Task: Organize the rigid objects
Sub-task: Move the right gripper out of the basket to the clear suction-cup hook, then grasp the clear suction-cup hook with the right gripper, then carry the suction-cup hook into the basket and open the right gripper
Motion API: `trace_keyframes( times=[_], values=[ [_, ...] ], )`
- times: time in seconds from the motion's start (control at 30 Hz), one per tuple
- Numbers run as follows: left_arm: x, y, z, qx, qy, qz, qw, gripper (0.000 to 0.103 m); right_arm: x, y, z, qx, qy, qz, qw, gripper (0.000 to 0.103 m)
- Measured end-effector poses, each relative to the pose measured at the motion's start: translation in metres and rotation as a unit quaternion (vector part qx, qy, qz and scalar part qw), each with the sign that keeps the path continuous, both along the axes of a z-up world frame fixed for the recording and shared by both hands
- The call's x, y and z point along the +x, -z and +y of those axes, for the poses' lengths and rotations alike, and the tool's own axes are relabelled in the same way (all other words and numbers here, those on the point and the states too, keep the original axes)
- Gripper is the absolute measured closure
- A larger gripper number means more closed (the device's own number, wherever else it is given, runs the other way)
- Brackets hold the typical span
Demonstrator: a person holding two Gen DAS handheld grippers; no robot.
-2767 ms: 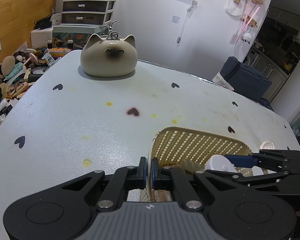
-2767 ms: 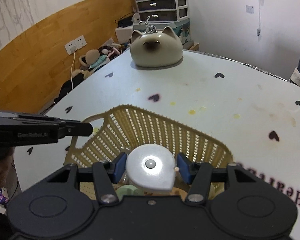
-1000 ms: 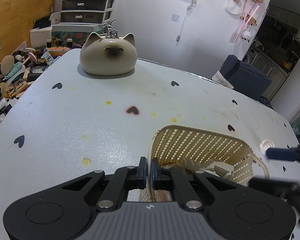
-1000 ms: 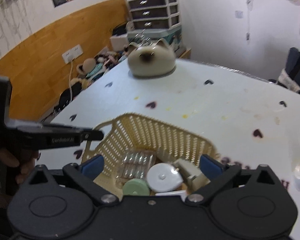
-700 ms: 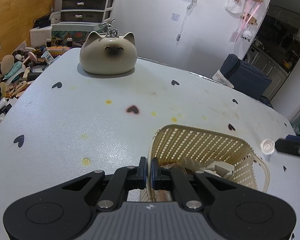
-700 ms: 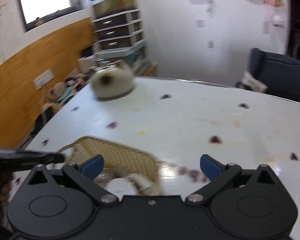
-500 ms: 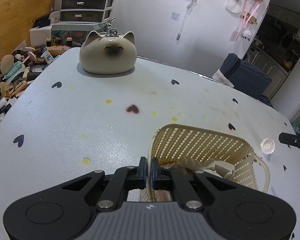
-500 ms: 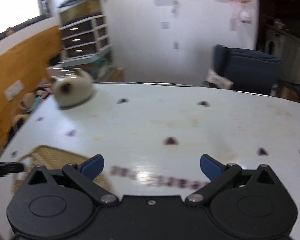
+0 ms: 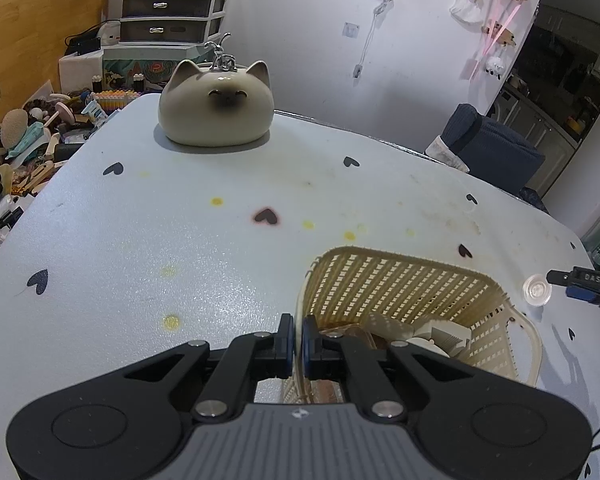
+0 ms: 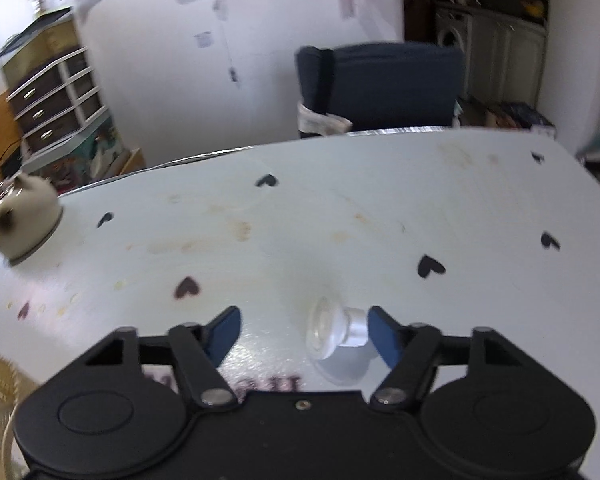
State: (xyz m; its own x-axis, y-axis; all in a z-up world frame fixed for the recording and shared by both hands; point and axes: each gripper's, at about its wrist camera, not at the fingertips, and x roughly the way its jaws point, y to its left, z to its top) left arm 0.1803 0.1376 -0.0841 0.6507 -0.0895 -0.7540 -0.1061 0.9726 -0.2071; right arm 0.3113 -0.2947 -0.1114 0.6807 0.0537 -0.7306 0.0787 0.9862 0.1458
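Note:
A tan woven basket (image 9: pixel 400 276) stands on the white table and holds several small objects, among them a white boxy piece (image 9: pixel 440 336). My left gripper (image 9: pixel 295 338) is shut on the basket's near rim. A small clear round plastic piece (image 10: pixel 332 334) lies on the table; it also shows in the left wrist view (image 9: pixel 537 289), right of the basket. My right gripper (image 10: pixel 304 332) is open and low over the table, with the clear piece between its blue fingertips, close to the right one. The right gripper's tip (image 9: pixel 580 282) shows beside that piece in the left wrist view.
A cream cat-shaped ceramic jar (image 9: pixel 216 110) sits at the table's far left edge, also in the right wrist view (image 10: pixel 20 216). A dark blue chair (image 10: pixel 380 88) stands behind the table. Clutter (image 9: pixel 24 148) and a drawer unit (image 9: pixel 172 0) lie beyond the left edge.
My right gripper let go of the white teardrop piece into the basket, opened, and swung right to the clear round piece. My left gripper has kept its hold on the basket rim.

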Motion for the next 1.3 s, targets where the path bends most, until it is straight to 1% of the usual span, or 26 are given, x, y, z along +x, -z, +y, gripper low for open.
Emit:
trace_keyframes(
  times=[0.03,0.07,0.2,0.27,0.4,0.43,0.47,0.8,0.93,1.03,1.2,1.3],
  values=[
    [0.000,0.000,0.000,0.001,0.000,0.001,1.0000,0.099,0.004,0.004,-0.002,0.005,0.006,0.004,1.000,0.043],
    [-0.001,0.001,0.000,0.001,0.000,0.001,1.0000,0.099,0.007,0.006,-0.004,0.009,0.011,0.007,1.000,0.044],
    [0.000,-0.001,0.000,0.003,0.000,0.003,1.0000,0.099,0.017,0.020,-0.010,0.015,0.027,0.018,0.999,0.044],
    [-0.001,-0.001,0.000,0.003,-0.001,0.004,1.0000,0.099,0.021,0.025,-0.011,0.008,0.032,0.026,0.999,0.052],
    [-0.001,-0.003,0.000,0.003,-0.003,0.004,1.0000,0.099,0.027,0.035,-0.018,0.026,0.038,0.038,0.998,0.062],
    [-0.001,-0.003,0.000,0.004,-0.003,0.004,1.0000,0.099,0.027,0.037,-0.019,0.027,0.039,0.040,0.998,0.067],
    [0.000,-0.003,-0.001,0.004,-0.003,0.004,1.0000,0.099,0.027,0.038,-0.020,0.026,0.039,0.041,0.998,0.069],
    [0.000,-0.003,-0.001,0.004,-0.003,0.004,1.0000,0.099,0.016,0.036,-0.018,0.040,0.027,0.032,0.998,0.070],
    [0.000,-0.004,-0.001,0.004,-0.003,0.004,1.0000,0.099,0.009,0.024,-0.012,0.047,0.018,0.017,0.999,0.070],
    [0.000,-0.003,-0.001,0.004,-0.003,0.004,1.0000,0.099,0.002,0.007,-0.004,0.058,0.003,-0.001,0.998,0.070],
    [0.001,-0.006,-0.001,0.003,-0.004,0.003,1.0000,0.099,-0.012,-0.033,0.020,0.085,-0.048,-0.043,0.994,0.070],
    [0.001,-0.006,-0.001,0.002,-0.004,0.003,1.0000,0.099,-0.019,-0.053,0.039,0.107,-0.091,-0.053,0.989,0.070]
  ],
)
